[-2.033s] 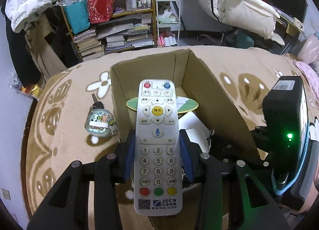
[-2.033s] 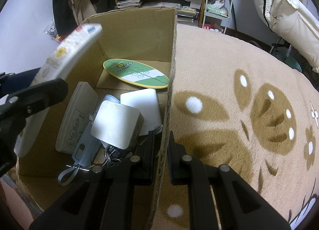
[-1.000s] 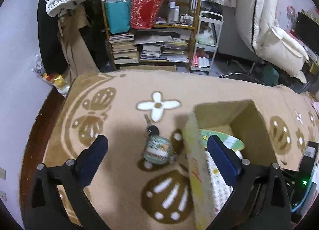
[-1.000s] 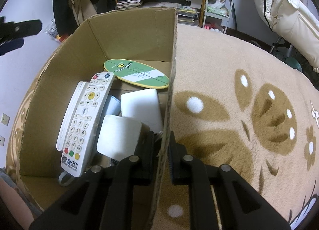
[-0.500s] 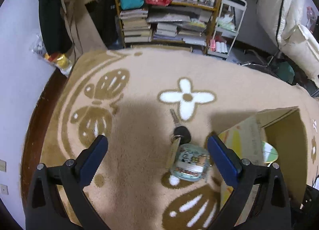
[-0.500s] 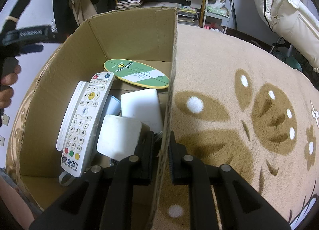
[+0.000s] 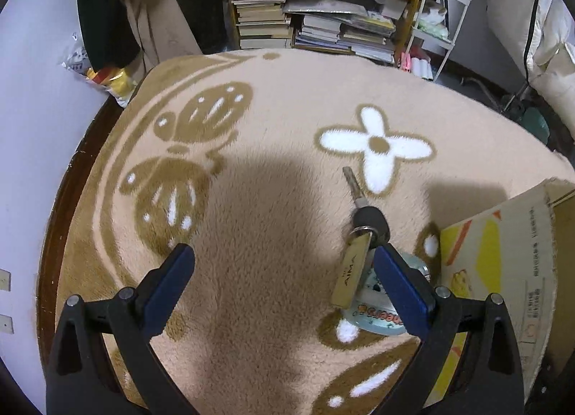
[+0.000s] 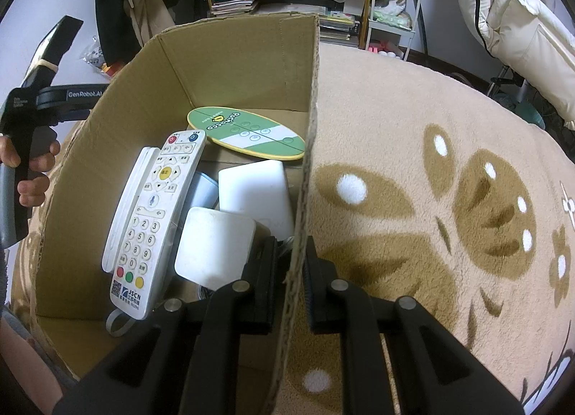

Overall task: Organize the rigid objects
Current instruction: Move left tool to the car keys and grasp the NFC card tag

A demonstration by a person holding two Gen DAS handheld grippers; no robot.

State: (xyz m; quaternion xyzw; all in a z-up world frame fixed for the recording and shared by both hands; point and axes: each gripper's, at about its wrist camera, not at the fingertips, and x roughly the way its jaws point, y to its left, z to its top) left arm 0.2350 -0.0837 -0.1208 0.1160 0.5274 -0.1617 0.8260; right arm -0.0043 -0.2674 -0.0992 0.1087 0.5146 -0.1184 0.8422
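Note:
A key [image 7: 363, 210] with a brass tag [image 7: 350, 276] and a round pale-blue charm [image 7: 373, 310] lies on the beige blanket, just inside the right finger of my open left gripper [image 7: 284, 274]. The cardboard box [image 7: 503, 271] stands to its right. In the right wrist view my right gripper [image 8: 290, 267] is shut on the box's right wall [image 8: 309, 149]. Inside the box lie a white remote [image 8: 154, 213], a second white remote beneath it, a green oval card [image 8: 248, 132] and two white blocks [image 8: 251, 192].
The blanket [image 7: 251, 199] with brown butterfly and flower patterns covers the surface; its dark wooden edge [image 7: 61, 220] runs at the left. A bookshelf [image 7: 312, 19] and hanging coats stand behind. A hand [image 8: 32, 170] holds the left gripper's handle beside the box.
My left gripper let go of the white remote into the box, opened, then swung left and down over the key on the blanket. The right gripper kept its hold on the box wall.

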